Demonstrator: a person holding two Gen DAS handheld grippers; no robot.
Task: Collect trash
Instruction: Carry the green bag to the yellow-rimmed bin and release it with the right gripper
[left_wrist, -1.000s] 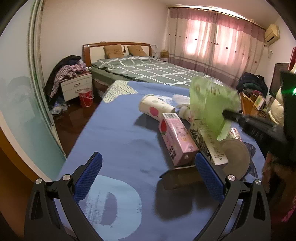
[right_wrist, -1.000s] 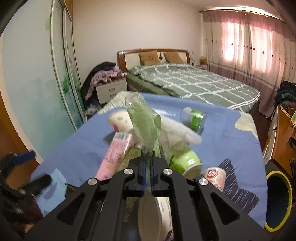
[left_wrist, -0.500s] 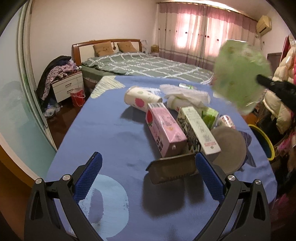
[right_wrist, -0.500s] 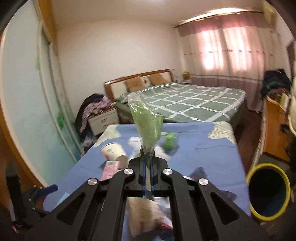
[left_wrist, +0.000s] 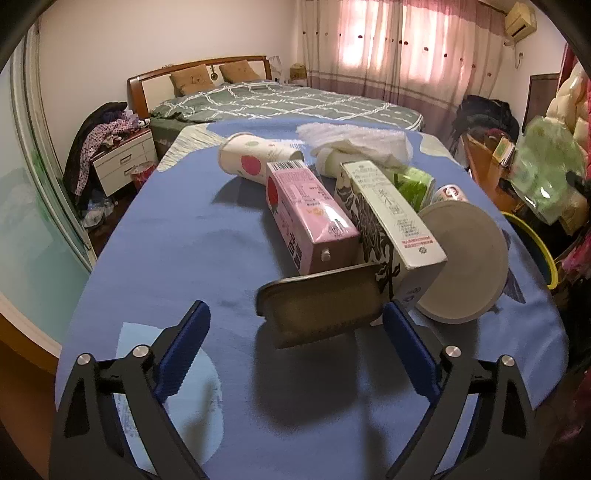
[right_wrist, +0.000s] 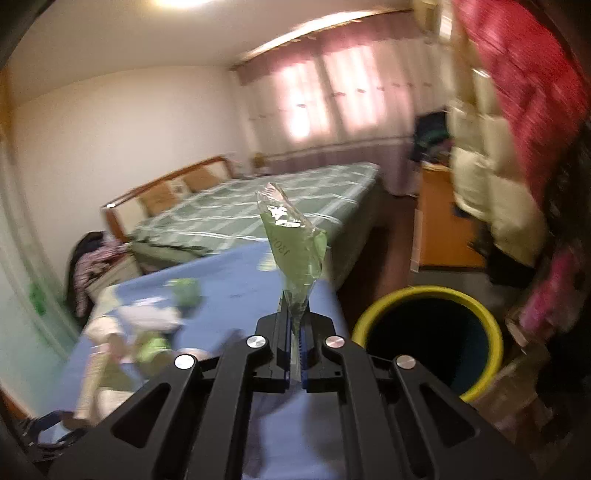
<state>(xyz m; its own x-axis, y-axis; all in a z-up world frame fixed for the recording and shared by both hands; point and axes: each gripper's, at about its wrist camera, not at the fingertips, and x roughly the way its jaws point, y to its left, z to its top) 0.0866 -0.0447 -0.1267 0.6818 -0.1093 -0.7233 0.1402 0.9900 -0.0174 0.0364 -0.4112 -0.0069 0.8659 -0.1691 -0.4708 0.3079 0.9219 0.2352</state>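
Beyond the tabletop's (right_wrist: 229, 280) right edge, the green wrapper (right_wrist: 295, 254), pinched in the fully closed right claw (right_wrist: 294, 354), is best carried over the yellow-rimmed bin (right_wrist: 428, 332) before release, while the empty left claw (left_wrist: 295, 347), wide but closing, is lowered toward the metal tray (left_wrist: 321, 310).

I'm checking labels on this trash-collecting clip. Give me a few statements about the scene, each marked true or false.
1. The right gripper is shut on a green plastic wrapper. True.
2. The yellow-rimmed bin stands on the blue table. False: it stands on the floor beside it.
3. The pink carton lies on its side. True.
4. The left gripper holds the paper cup. False: its jaws are closing, nothing pressed between them.
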